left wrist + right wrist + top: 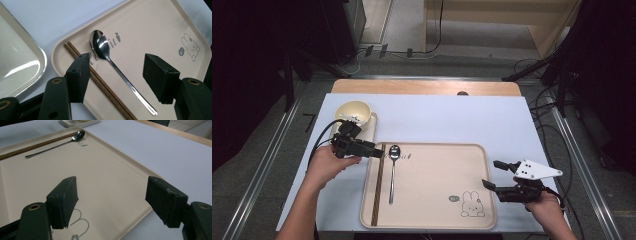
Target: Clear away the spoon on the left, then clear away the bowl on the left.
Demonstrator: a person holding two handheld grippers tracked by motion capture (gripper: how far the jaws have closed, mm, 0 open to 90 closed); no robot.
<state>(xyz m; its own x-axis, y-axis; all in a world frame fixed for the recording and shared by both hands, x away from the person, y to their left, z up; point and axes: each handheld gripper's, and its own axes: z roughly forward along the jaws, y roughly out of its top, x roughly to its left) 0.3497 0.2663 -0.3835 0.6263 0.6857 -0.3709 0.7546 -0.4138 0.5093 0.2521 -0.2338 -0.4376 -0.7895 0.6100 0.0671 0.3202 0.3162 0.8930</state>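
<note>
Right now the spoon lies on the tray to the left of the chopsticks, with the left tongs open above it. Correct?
Not quite: the spoon lies to the right of the chopsticks, as the high view shows. The rest holds: both are on the tray, and the left tongs stand open above the spoon.

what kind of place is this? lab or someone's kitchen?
Most likely a lab recording rig, not a kitchen: a white-topped table with cables on the floor, dark stands around it, and a staged beige rabbit-print tray holding a steel spoon.

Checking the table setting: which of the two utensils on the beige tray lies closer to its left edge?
The brown wooden chopsticks; they run along the beige tray's left rim, while the shiny metal spoon lies further inward.
</note>
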